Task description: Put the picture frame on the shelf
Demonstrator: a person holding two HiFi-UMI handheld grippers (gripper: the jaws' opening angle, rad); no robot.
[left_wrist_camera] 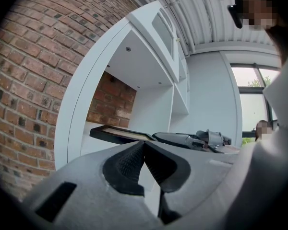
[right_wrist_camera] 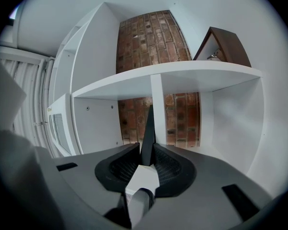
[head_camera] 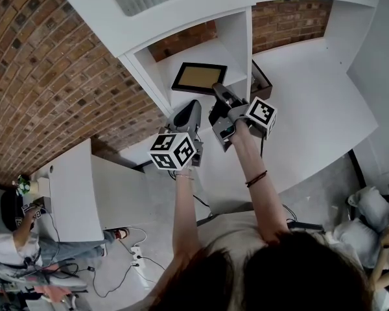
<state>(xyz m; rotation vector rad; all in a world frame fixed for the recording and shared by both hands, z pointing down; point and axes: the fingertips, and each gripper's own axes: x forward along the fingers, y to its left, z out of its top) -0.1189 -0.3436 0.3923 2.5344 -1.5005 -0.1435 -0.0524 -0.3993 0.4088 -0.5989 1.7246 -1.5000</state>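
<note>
The picture frame (head_camera: 198,78) is black with a tan inside and lies nearly flat in the air inside an open compartment of the white shelf (head_camera: 181,56). My right gripper (head_camera: 219,91) is shut on its near right edge. In the right gripper view the frame (right_wrist_camera: 148,131) stands edge-on between the pads, pointing into the shelf (right_wrist_camera: 182,78). My left gripper (head_camera: 193,110) hangs just below and to the left of the frame, shut with nothing in it. From the left gripper view the frame (left_wrist_camera: 119,133) and the right gripper (left_wrist_camera: 192,140) show ahead of the closed left gripper (left_wrist_camera: 143,145).
A dark brown house-shaped box (head_camera: 260,80) sits in the compartment to the right, and it shows on the upper board (right_wrist_camera: 223,44) in the right gripper view. A brick wall (head_camera: 45,76) backs the shelf. A white table (head_camera: 71,193) and a seated person (head_camera: 13,238) are at lower left.
</note>
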